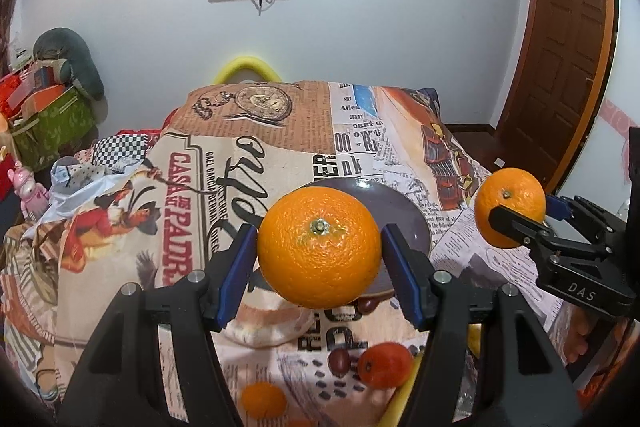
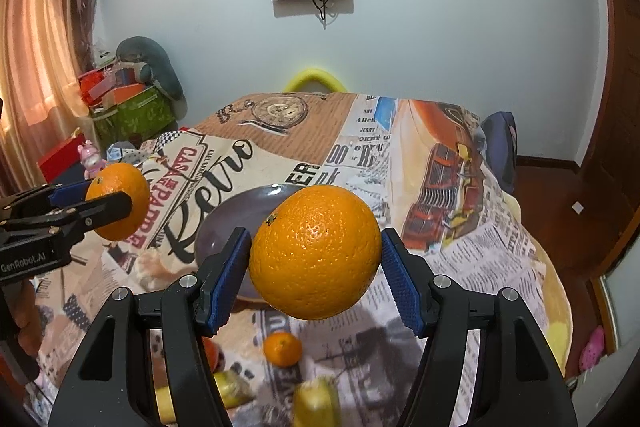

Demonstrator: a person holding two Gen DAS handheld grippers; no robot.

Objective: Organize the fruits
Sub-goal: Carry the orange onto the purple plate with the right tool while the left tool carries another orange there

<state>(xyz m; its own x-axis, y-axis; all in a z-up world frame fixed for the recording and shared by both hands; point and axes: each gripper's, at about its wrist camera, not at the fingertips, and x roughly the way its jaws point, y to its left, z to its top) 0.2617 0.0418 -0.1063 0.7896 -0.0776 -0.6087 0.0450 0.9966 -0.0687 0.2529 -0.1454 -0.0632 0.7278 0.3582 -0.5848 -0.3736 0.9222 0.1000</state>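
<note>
Each hand-held gripper carries one round orange with dimpled peel, lifted clear of the cloth. The left hand-held gripper (image 1: 319,259) holds the left-hand orange (image 1: 319,247) between its blue ribbed pads (image 1: 236,279), stem end facing the camera. The right hand-held gripper (image 2: 316,267) holds the right-hand orange (image 2: 315,251) in the same way, stem tilted up and to the left. Both fruits sit at the pad tips, gripped across their widest part.

Beyond and below both oranges lies a shallow dark purple plate (image 2: 224,223), which appears empty. It rests on a surface covered with a retro newspaper-print cloth (image 2: 460,247). The plate is the probable destination.

Loose fruit lies on the cloth nearer the cameras: a small mandarin (image 2: 282,348), a red-orange fruit (image 1: 384,365), dark brown oval fruits (image 1: 339,361) and a yellow fruit, blurred (image 2: 316,403).

Risks, as judged from this position:
- The two hand-held grippers converge on one plate; simultaneous descent could cause the fingers or fruits to collide.
- A round fruit held only at the pad tips may slip or rotate out if the grip relaxes early.
- The plate is shallow; an orange released from height or near the rim may roll off onto the cloth.
- The cloth lies unevenly over the surface, so a rolling orange could travel to the edge.
</note>
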